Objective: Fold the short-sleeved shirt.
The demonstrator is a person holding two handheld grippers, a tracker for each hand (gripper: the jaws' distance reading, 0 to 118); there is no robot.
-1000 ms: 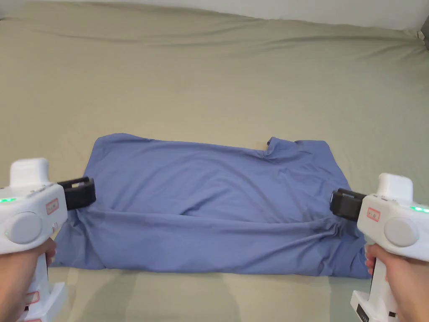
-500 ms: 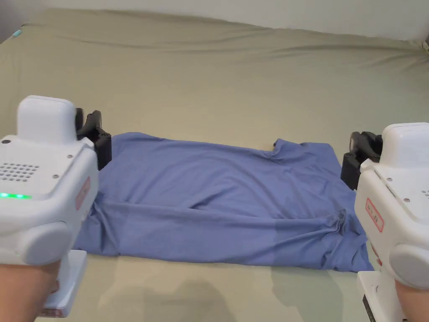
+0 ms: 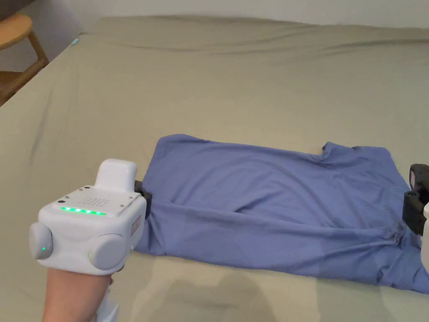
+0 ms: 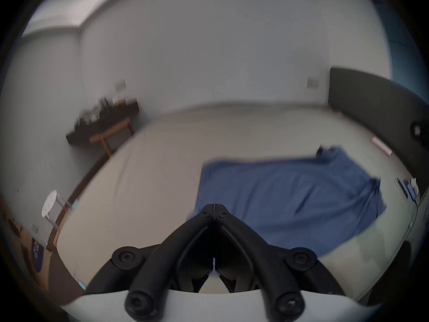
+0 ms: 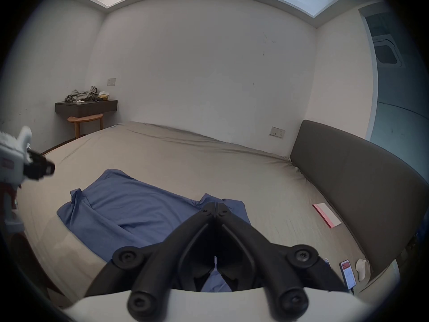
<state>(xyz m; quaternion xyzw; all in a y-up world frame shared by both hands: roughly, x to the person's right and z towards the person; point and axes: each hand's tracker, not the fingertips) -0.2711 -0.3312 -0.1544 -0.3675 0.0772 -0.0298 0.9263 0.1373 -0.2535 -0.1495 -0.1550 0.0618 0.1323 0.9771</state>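
The blue short-sleeved shirt (image 3: 268, 205) lies on the bed, folded into a long band with its collar end to the right; it is blurred in the left gripper view (image 4: 285, 192) and sharp in the right gripper view (image 5: 130, 208). My left gripper (image 3: 142, 200) hovers at the shirt's left end, jaws shut with nothing between them (image 4: 214, 207). My right gripper (image 3: 415, 197) hangs by the collar end at the picture's right edge, also shut on nothing (image 5: 217, 205). From the right gripper view, the left gripper (image 5: 40, 168) is held above the sheet.
The olive bedsheet (image 3: 218, 84) spreads wide beyond the shirt. A wooden stool (image 3: 16, 37) stands off the bed's far left corner. A dark headboard (image 5: 348, 176) runs along the right, with a pink card (image 5: 326, 214) and a phone (image 5: 347, 273) near it.
The head camera has swung left. Both grippers rose from the shirt's near ends toward its far corners, then came back lower. The shirt lies as before.
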